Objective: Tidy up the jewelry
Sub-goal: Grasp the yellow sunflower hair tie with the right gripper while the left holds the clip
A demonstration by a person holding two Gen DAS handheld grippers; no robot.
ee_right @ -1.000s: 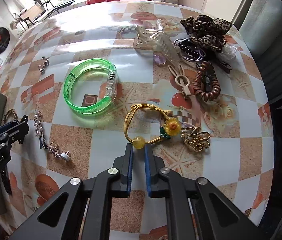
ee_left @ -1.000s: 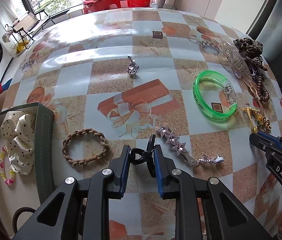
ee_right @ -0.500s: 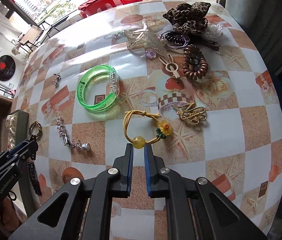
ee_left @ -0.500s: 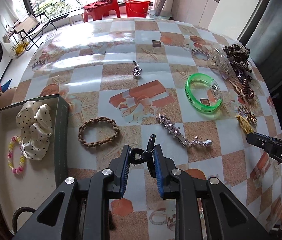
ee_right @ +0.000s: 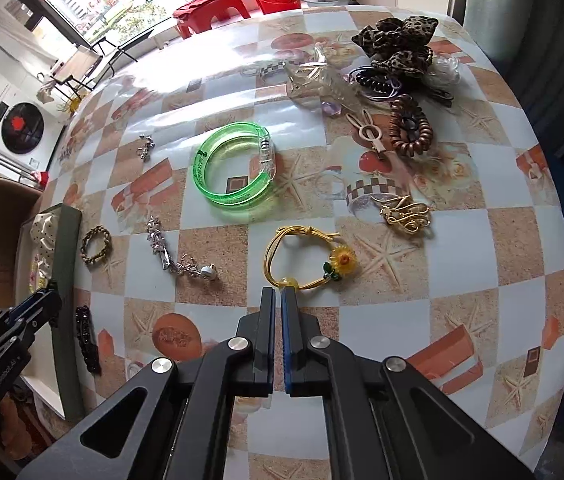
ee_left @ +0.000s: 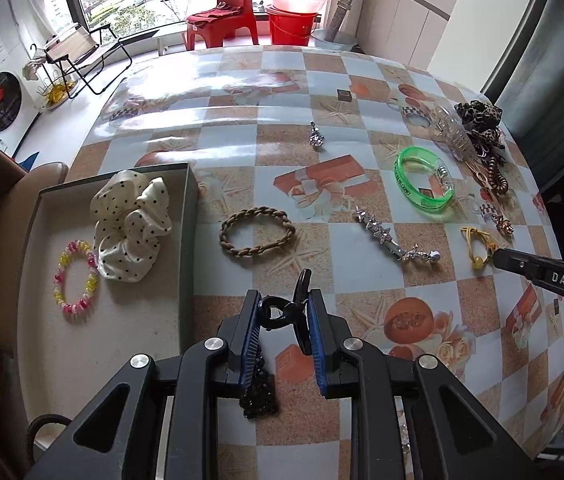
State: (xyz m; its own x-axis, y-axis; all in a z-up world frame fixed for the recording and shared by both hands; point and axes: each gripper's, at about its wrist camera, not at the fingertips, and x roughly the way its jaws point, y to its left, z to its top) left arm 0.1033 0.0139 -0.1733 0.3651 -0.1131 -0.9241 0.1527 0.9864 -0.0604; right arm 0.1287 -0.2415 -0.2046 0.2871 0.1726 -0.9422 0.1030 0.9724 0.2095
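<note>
My left gripper (ee_left: pixel 284 312) is shut on a black beaded hair clip (ee_left: pixel 298 312) and holds it above the table, right of the open grey box (ee_left: pixel 191 208). The box holds a polka-dot scrunchie (ee_left: pixel 129 224) and a pink-yellow bead bracelet (ee_left: pixel 75 276). The clip also shows in the right wrist view (ee_right: pixel 86 338). My right gripper (ee_right: pixel 277 296) is shut and empty, its tips just short of the yellow sunflower hair tie (ee_right: pixel 306 258). It appears in the left wrist view (ee_left: pixel 500 258) too.
On the patterned tablecloth lie a braided brown band (ee_left: pixel 255 232), a silver star clip (ee_left: pixel 390 240), a green bangle (ee_right: pixel 233 170), a gold brooch (ee_right: pixel 404 214), a brown coil tie (ee_right: pixel 408 124), a leopard scrunchie (ee_right: pixel 398 42) and a clear claw clip (ee_right: pixel 322 82).
Both grippers have risen and pulled back from the table. The left gripper has carried the black clip left towards the box. The right gripper stays shut near the yellow tie.
</note>
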